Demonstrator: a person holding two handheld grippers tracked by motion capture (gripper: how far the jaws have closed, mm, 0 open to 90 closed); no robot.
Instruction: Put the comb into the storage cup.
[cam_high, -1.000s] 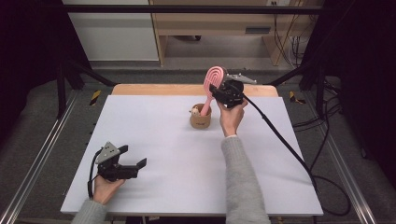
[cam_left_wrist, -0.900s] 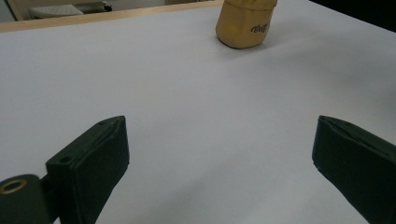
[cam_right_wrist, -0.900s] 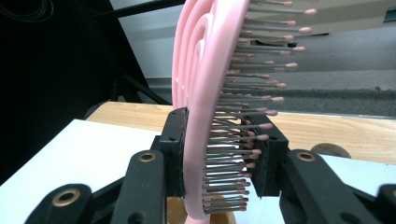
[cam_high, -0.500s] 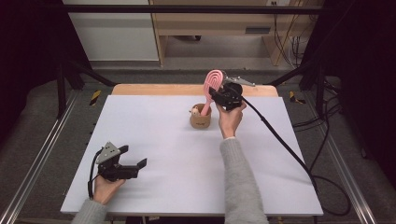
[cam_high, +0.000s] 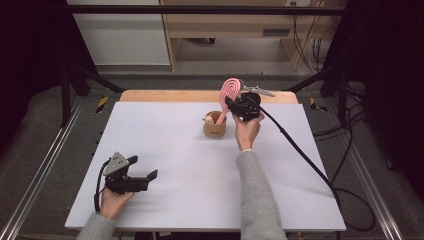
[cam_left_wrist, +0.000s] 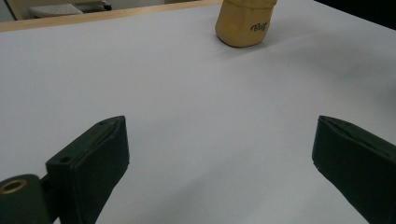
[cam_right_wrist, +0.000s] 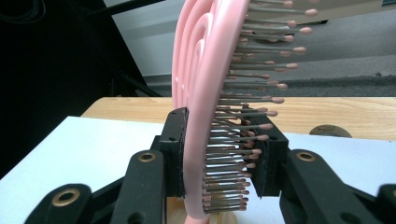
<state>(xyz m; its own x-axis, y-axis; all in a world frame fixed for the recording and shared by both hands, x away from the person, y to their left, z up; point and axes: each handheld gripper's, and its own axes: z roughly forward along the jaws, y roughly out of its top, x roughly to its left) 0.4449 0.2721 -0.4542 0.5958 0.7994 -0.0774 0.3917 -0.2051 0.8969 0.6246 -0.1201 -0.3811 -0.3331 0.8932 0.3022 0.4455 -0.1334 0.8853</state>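
Note:
A pink hairbrush (cam_high: 227, 96) stands upright with its handle down in a tan cup (cam_high: 214, 126) near the table's far middle. My right gripper (cam_high: 235, 104) is shut on the brush head: in the right gripper view one pad presses its pink back (cam_right_wrist: 196, 93) and the other its bristles (cam_right_wrist: 243, 140). A small figure sits on the cup's rim. My left gripper (cam_high: 145, 176) rests open near the front left, held by a hand, with nothing between its fingers (cam_left_wrist: 93, 158). The tan cup (cam_left_wrist: 245, 21) stands far ahead of it.
The white table top (cam_high: 175, 160) has a wooden strip (cam_high: 165, 96) along its far edge. A black cable (cam_high: 300, 150) trails from my right gripper over the table's right side. Metal frame rails (cam_high: 40, 165) run along both sides.

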